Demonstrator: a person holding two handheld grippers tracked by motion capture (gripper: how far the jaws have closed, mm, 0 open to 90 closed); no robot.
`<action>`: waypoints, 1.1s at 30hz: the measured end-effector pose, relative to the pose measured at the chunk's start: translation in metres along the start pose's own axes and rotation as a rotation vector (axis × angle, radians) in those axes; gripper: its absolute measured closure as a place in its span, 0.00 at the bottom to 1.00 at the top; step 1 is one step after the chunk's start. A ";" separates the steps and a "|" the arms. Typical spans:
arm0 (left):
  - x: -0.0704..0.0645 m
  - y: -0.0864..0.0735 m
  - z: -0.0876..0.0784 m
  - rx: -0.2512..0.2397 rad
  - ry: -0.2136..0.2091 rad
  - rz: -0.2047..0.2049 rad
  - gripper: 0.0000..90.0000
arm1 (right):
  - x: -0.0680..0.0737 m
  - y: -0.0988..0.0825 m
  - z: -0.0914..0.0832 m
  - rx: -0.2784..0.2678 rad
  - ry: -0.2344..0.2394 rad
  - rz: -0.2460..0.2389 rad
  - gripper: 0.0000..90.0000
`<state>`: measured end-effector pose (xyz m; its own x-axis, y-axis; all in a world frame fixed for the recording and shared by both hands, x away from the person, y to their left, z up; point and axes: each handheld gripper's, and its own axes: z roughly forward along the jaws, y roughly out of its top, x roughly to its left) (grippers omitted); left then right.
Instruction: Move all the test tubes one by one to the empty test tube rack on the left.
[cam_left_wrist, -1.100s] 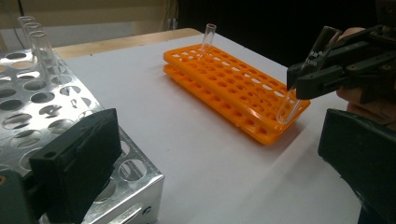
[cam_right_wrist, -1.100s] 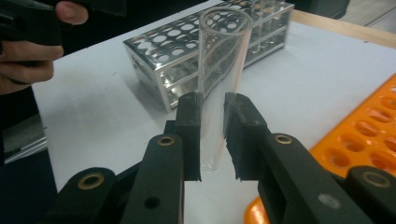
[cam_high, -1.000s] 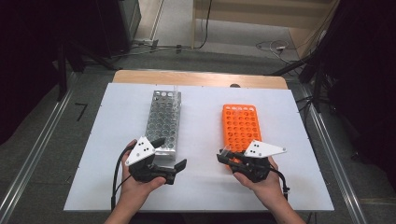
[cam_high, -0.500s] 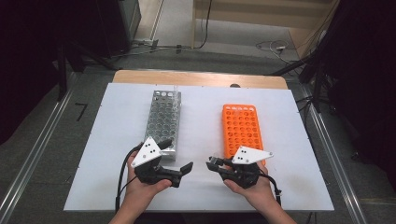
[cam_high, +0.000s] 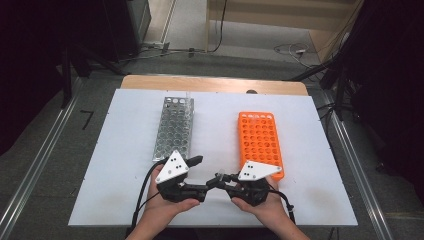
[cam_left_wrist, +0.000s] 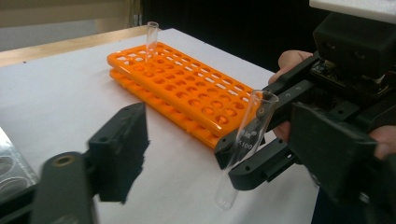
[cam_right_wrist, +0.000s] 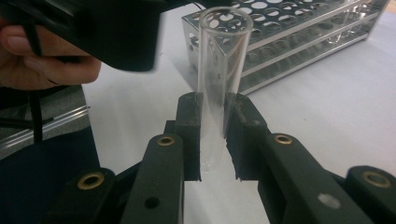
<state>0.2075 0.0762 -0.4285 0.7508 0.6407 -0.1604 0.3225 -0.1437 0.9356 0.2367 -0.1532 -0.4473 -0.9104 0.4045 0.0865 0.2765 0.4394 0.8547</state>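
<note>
Metal rack (cam_high: 176, 127): tabletop (cam_high: 125, 150), ten o'clock.
Left tongs (cam_high: 200, 175): seven o'clock, apart, just been closing, nothing between the pads.
Glass tube (cam_right_wrist: 219, 84): six o'clock, upright, above the tabletop.
Right tongs (cam_high: 222, 180): clamped on the tube.
Orange rack (cam_high: 260, 142): two o'clock.
</note>
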 end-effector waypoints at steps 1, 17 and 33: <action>0.000 0.000 0.000 0.000 0.000 0.000 0.33 | 0.001 0.000 0.001 0.001 0.002 -0.003 0.82; -0.009 -0.003 0.007 0.025 -0.044 0.052 0.72 | 0.010 0.003 0.008 0.016 0.027 -0.017 0.82; -0.011 -0.003 0.007 0.025 -0.039 0.057 0.84 | 0.010 0.003 0.007 0.014 0.025 -0.011 0.82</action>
<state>0.2028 0.0644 -0.4320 0.7901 0.6011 -0.1199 0.2926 -0.1980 0.9355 0.2309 -0.1418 -0.4474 -0.9211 0.3789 0.0899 0.2701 0.4554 0.8483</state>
